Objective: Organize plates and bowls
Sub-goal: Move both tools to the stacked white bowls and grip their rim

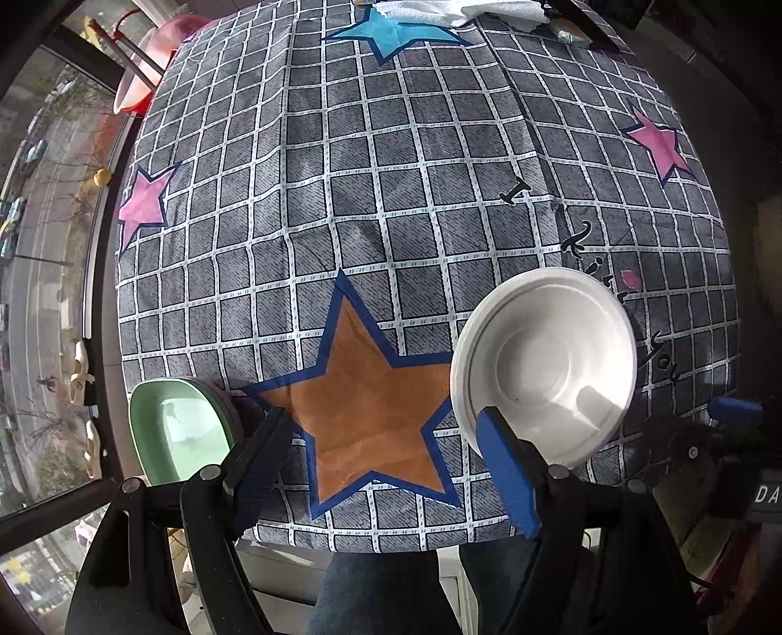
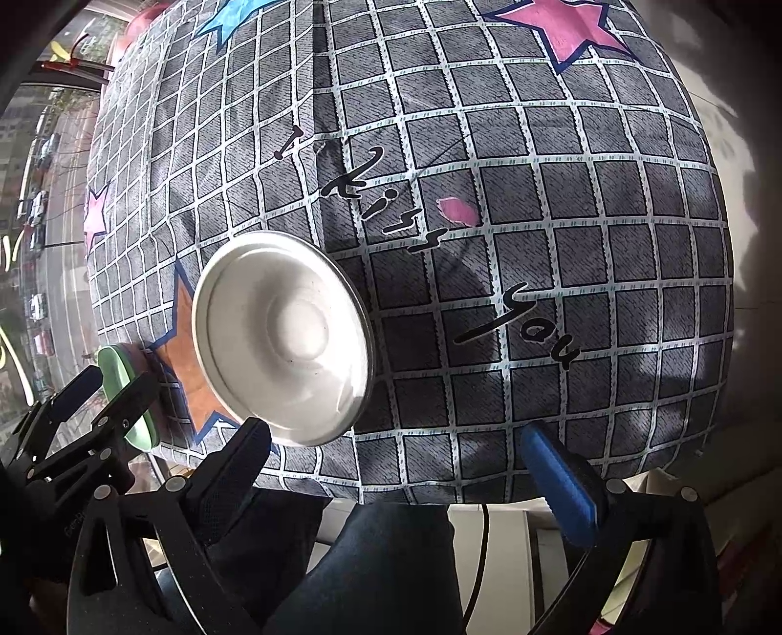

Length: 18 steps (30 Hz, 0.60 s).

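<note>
A white bowl (image 1: 542, 361) (image 2: 283, 337) with layered rims sits upright on the checked tablecloth (image 1: 342, 195), near the front edge. A green plate (image 1: 181, 430) (image 2: 124, 391) lies at the front left corner, with a pinkish rim showing beneath it. My left gripper (image 1: 386, 459) (image 2: 110, 386) hangs open above the orange star (image 1: 371, 405), between plate and bowl, holding nothing. Its blue pad overlaps the bowl's near rim in the left wrist view. My right gripper (image 2: 401, 464) stands wide open and empty just right of the bowl; one of its blue fingertips (image 1: 735, 410) shows in the left wrist view.
The table's front edge (image 2: 415, 498) is close below both grippers, with a person's jeans-clad legs (image 2: 391, 561) under it. White towels (image 1: 464, 12) lie at the far edge. A pink basin (image 1: 141, 83) stands beyond the far left corner, beside a window (image 1: 44, 220).
</note>
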Tool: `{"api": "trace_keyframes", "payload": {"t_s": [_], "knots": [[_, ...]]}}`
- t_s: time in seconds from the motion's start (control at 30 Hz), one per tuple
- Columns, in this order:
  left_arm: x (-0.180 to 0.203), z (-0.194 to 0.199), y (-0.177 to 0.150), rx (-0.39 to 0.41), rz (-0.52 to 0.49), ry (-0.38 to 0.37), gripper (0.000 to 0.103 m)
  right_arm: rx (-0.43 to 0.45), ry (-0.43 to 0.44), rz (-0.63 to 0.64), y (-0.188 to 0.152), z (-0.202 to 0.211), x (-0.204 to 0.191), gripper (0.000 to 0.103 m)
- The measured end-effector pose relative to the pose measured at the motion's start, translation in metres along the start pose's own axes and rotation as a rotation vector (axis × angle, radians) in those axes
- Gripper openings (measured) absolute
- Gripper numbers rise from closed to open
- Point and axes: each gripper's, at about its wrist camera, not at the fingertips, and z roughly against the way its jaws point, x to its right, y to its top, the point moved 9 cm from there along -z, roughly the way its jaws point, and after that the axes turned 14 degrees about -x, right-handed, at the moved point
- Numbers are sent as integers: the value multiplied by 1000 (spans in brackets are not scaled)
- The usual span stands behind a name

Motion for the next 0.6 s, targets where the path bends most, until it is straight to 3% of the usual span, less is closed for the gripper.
{"api": "trace_keyframes", "payload": {"t_s": [0.6], "knots": [[-12, -11, -5, -23, 32, -21, 81, -19, -16, 20, 1, -11, -11, 103]]}}
